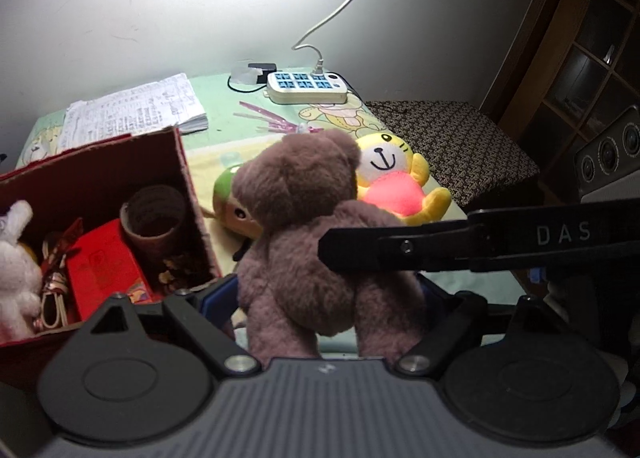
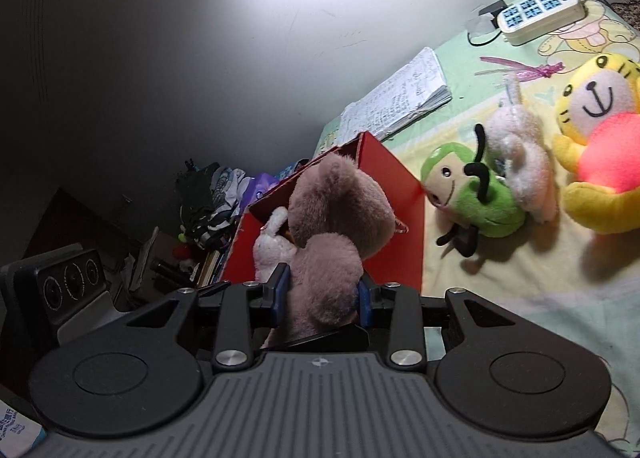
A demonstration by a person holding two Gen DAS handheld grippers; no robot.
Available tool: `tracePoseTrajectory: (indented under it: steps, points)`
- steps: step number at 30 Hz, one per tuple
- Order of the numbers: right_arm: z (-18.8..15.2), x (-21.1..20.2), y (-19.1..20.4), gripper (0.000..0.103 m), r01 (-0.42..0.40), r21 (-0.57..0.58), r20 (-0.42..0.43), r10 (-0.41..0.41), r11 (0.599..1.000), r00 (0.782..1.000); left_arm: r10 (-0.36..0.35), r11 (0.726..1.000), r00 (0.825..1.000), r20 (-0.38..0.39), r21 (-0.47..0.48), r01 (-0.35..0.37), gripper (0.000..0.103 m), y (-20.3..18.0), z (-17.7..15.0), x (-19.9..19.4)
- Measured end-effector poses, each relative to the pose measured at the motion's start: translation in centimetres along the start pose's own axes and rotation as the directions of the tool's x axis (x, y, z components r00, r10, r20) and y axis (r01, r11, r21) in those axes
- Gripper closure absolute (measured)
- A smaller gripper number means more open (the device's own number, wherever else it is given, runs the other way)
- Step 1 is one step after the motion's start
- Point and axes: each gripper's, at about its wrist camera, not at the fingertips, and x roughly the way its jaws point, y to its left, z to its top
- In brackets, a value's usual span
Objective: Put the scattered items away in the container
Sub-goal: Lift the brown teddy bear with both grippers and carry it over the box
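Your right gripper (image 2: 322, 296) clamps the fuzzy mauve-brown teddy bear (image 2: 334, 234) beside the red cardboard box (image 2: 394, 218); your left gripper (image 1: 320, 298) also pinches its legs, jaws narrow.

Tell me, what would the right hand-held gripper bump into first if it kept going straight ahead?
Carrying the brown teddy bear, it would probably meet the red box first, though depth is unclear.

The right tool (image 2: 322, 294) has its blue-padded fingers (image 2: 280, 290) pressed in on both sides of what it grips, reaching sideways across the left tool's view, while the left tool (image 1: 320, 298) is likewise pinched about the same load
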Motion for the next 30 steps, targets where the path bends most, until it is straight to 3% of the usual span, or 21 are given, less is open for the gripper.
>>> tracePoseTrajectory:
  steps: [7, 15, 20, 24, 30]
  points:
    - [0.2, 3.5, 3.6, 0.067, -0.062, -0.037, -0.001, 0.062, 0.997, 0.998, 0.039, 0.999, 0.997, 0.067, -0.020, -0.038, 0.015, 4.0, 0.1, -3.8]
    - [0.3, 8.9, 6.3, 0.067, -0.102, -0.062, 0.008, 0.102, 0.993, 0.995, 0.115, 0.993, 0.988, 0.108, -0.031, -0.112, 0.015, 9.2, 0.2, -5.5]
    - [1.3, 13.0, 6.6, 0.066, -0.123, -0.034, 0.007, 0.124, 0.992, 0.992, 0.155, 0.988, 0.981, 0.119, -0.044, -0.151, 0.015, 13.0, 0.7, -5.3]
    - [1.8, 16.5, 5.8, 0.066, -0.127, 0.060, -0.006, 0.128, 0.990, 0.992, 0.184, 0.982, 0.977, 0.104, -0.055, -0.179, 0.015, 16.3, 1.2, -4.1]
    - [1.5, 21.2, 5.7, 0.070, -0.042, 0.127, -0.031, 0.046, 0.991, 0.998, 0.229, 0.973, 0.971, 0.063, -0.005, -0.229, 0.023, 19.3, 1.1, -1.8]
